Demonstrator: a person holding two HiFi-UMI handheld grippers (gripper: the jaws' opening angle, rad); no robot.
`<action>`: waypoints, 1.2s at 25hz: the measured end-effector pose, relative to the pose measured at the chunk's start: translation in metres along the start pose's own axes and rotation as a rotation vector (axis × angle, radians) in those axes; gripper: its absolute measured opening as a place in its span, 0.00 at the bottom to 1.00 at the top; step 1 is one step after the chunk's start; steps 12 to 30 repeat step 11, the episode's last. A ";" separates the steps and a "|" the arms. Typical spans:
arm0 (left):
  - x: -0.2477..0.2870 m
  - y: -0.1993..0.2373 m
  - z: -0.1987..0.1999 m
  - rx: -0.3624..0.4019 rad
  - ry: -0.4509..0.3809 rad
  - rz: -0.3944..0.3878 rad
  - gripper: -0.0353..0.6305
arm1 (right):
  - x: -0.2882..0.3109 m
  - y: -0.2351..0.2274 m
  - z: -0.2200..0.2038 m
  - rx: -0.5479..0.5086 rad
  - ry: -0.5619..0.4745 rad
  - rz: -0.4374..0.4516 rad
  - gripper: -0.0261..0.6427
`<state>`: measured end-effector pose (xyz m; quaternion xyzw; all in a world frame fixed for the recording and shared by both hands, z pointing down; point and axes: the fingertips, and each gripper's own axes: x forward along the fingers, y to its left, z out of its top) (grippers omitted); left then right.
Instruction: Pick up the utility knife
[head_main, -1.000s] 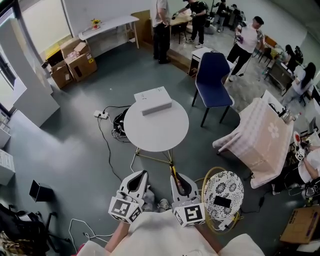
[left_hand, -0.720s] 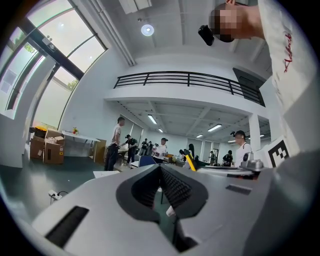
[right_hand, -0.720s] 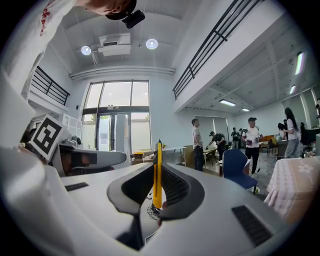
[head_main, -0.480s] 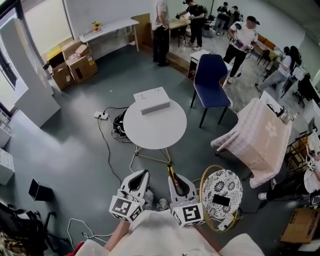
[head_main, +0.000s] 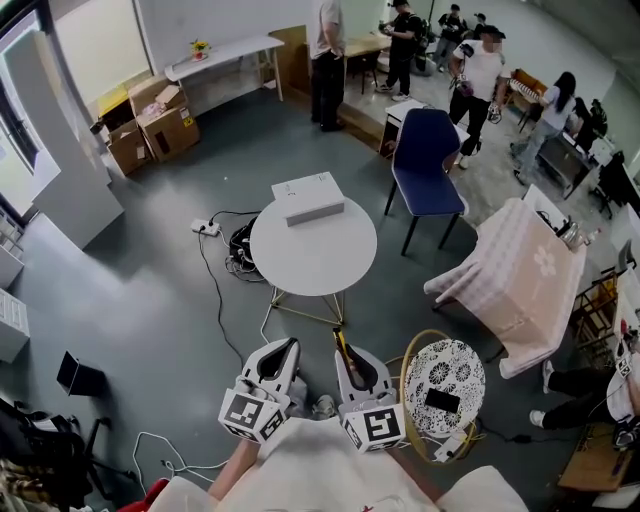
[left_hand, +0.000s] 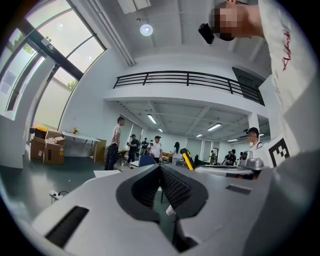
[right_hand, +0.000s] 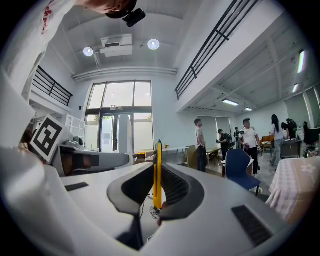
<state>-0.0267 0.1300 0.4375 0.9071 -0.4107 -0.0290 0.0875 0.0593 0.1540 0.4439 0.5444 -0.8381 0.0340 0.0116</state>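
Observation:
A yellow utility knife (right_hand: 157, 172) stands upright between the jaws of my right gripper (right_hand: 158, 167), which is shut on it. In the head view the knife (head_main: 344, 350) pokes out ahead of the right gripper (head_main: 350, 365), pointing toward the round white table (head_main: 330, 270). My left gripper (head_main: 282, 350) hangs level beside it at the bottom centre; its jaws (left_hand: 160, 172) are shut with nothing between them. From the left gripper view the knife (left_hand: 188, 159) shows off to the right. Both grippers are held near the person's white-clothed body.
A white box (head_main: 308, 200) lies on the round table's far side. A blue chair (head_main: 425, 160) stands behind it, a cloth-draped table (head_main: 525, 275) to the right, a patterned stool (head_main: 447, 385) with a dark phone close on the right. Cables (head_main: 215, 275) trail on the floor; several people stand at the back.
Both grippers have stayed where they were with the knife still gripped. The view has drifted slightly and people at the back have walked.

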 end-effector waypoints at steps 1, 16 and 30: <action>0.000 0.001 0.000 0.002 0.000 -0.001 0.07 | 0.001 0.000 0.000 0.000 0.001 0.000 0.12; 0.005 0.003 -0.003 -0.001 0.008 0.002 0.07 | 0.008 -0.002 -0.002 -0.001 0.004 0.009 0.12; 0.005 0.003 -0.003 -0.001 0.008 0.002 0.07 | 0.008 -0.002 -0.002 -0.001 0.004 0.009 0.12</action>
